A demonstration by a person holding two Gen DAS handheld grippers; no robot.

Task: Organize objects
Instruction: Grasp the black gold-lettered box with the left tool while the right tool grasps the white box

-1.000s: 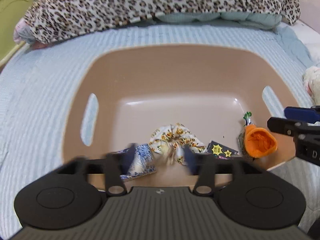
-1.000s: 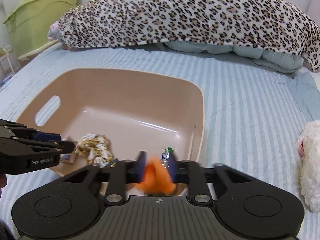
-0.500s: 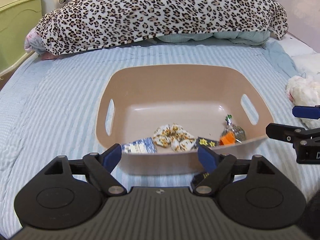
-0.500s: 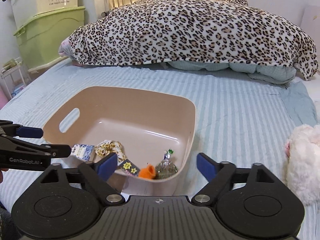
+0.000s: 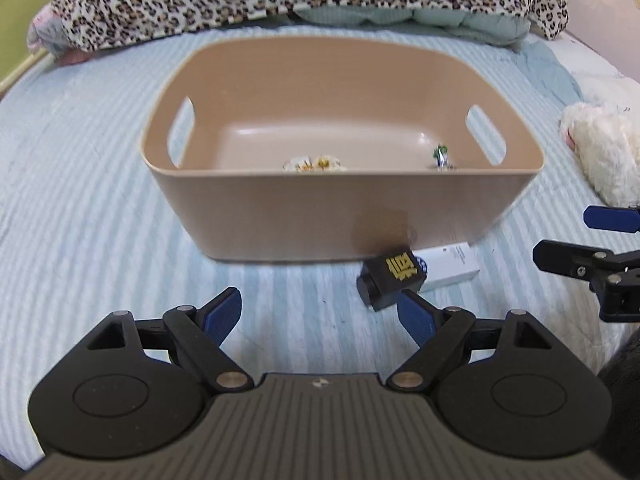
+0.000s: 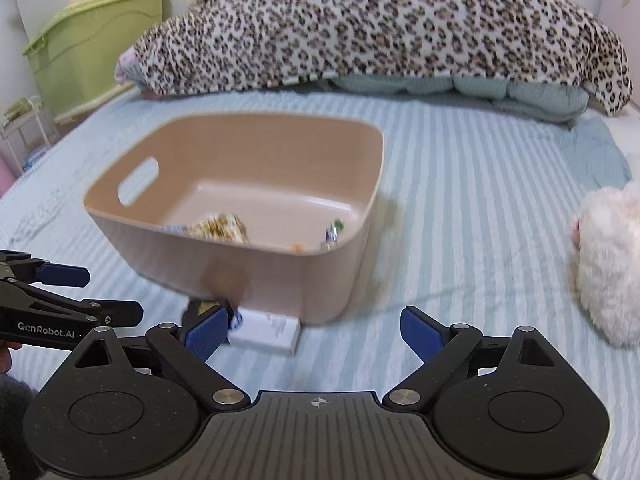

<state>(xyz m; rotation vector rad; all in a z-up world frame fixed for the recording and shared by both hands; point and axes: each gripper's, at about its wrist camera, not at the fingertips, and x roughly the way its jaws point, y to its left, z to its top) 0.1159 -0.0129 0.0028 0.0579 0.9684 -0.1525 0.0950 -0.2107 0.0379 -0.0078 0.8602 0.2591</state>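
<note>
A tan plastic basket (image 5: pixel 280 216) (image 6: pixel 280 276) stands on the striped bed. Inside lie a floral scrunchie (image 5: pixel 314 164) (image 6: pixel 220 226), a small wrapped item with a green top (image 5: pixel 440 156) (image 6: pixel 334 234) and a bit of orange (image 6: pixel 296 247). In front of the basket lie a black box with yellow print (image 5: pixel 390 276) and a white box (image 5: pixel 450 266) (image 6: pixel 266 332). My left gripper (image 5: pixel 320 316) is open and empty, low in front of the basket. My right gripper (image 6: pixel 314 332) is open and empty, near the basket's right front corner.
A white plush toy (image 5: pixel 604 156) (image 6: pixel 608 264) lies right of the basket. A leopard-print blanket (image 6: pixel 380 28) is heaped at the back of the bed. A green storage bin (image 6: pixel 96 44) stands at the far left.
Both grippers let go of their items in the basket, opened and pulled back and down. The basket now sits farther off, and the two boxes in front of it have come into view.
</note>
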